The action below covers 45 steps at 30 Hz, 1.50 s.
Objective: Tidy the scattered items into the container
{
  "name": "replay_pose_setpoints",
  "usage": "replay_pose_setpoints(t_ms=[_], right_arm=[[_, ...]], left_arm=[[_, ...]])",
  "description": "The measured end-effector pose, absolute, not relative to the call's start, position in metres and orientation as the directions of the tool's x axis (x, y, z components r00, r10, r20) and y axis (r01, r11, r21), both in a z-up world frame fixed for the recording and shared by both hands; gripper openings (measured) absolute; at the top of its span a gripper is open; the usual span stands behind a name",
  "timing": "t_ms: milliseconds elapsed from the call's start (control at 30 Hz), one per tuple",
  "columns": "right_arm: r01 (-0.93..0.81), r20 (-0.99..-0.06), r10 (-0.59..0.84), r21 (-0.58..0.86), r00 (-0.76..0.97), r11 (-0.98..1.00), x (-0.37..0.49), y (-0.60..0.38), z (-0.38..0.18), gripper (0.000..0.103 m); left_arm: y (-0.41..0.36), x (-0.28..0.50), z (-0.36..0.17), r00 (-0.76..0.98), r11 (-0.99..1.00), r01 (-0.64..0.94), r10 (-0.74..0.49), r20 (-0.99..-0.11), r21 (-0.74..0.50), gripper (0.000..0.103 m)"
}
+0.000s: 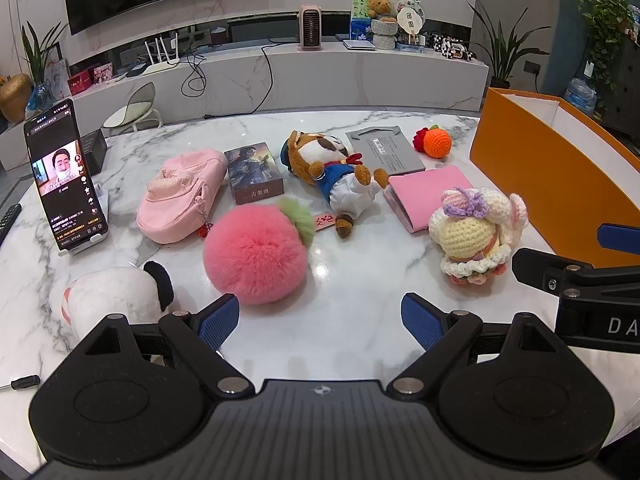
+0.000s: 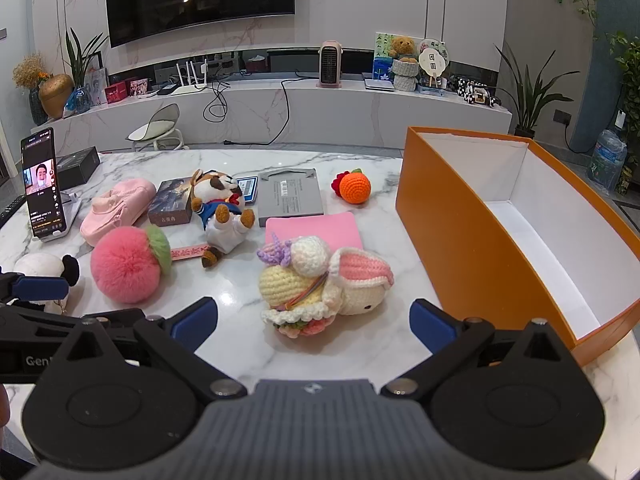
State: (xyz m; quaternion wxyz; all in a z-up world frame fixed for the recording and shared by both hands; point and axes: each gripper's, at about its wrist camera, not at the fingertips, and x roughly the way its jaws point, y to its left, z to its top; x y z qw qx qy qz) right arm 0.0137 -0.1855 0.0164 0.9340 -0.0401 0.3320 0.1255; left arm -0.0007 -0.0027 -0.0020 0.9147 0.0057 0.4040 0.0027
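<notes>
- The left gripper (image 1: 320,318) is seen with its blue ribbed pads spread apart over bare white marble tabletop (image 1: 348,280), nothing held; the right gripper (image 2: 314,322) is likewise spread wide and empty.
- A white plush toy with black ear (image 1: 116,294), near the left edge, is partly hidden behind the left gripper's arm.
- A fluffy pink fur ball with green tuft (image 1: 256,254) lies just ahead of the left gripper.
- A crocheted cream-and-pink yarn doll (image 2: 320,284) lies ahead of the right gripper, its face not discernible.
- Behind it a flat pink pouch (image 2: 316,230) is partly covered.
- Mid-table lie a soft pink fabric bag (image 1: 180,200), a dark printed card box (image 1: 254,172) and a brown-and-white plush dog in blue clothes (image 1: 332,168).
- Farther off lie a flat grey packet (image 2: 290,192) and an orange crocheted ball (image 2: 354,188).
- The open orange cardboard box with white interior (image 2: 452,216) stands along the right edge, cut off by the frame.
</notes>
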Motion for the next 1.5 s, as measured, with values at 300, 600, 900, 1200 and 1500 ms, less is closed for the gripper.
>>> replay_pose_setpoints(t_ms=[300,600,900,1200,1500], right_arm=[[-0.260,-0.631,0.207,0.009,0.748,0.966,0.0132,-0.1854,0.0170,0.103],[-0.259,-0.632,0.206,0.009,0.747,0.966,0.0139,-0.1846,0.0155,0.103],[-0.260,-0.634,0.207,0.009,0.745,0.966,0.0133,-0.1846,0.0148,0.103],[-0.261,-0.635,0.208,0.011,0.744,0.965,0.0135,-0.1842,0.0143,0.103],[-0.261,-0.636,0.208,0.011,0.743,0.965,0.0146,-0.1836,0.0137,0.103]], left_arm=[[-0.0012,-0.0003,-0.0014,0.672,1.000,0.000,0.008,-0.741,0.011,0.103],[-0.0014,-0.0005,-0.0024,0.669,1.000,0.002,0.008,-0.743,0.012,0.103],[-0.0012,0.0002,-0.0026,0.669,1.000,0.002,0.008,-0.743,0.013,0.103],[-0.0008,0.0002,-0.0028,0.669,1.000,0.001,0.008,-0.743,0.012,0.103],[-0.0003,0.0002,-0.0032,0.669,1.000,0.000,0.009,-0.743,0.011,0.103]])
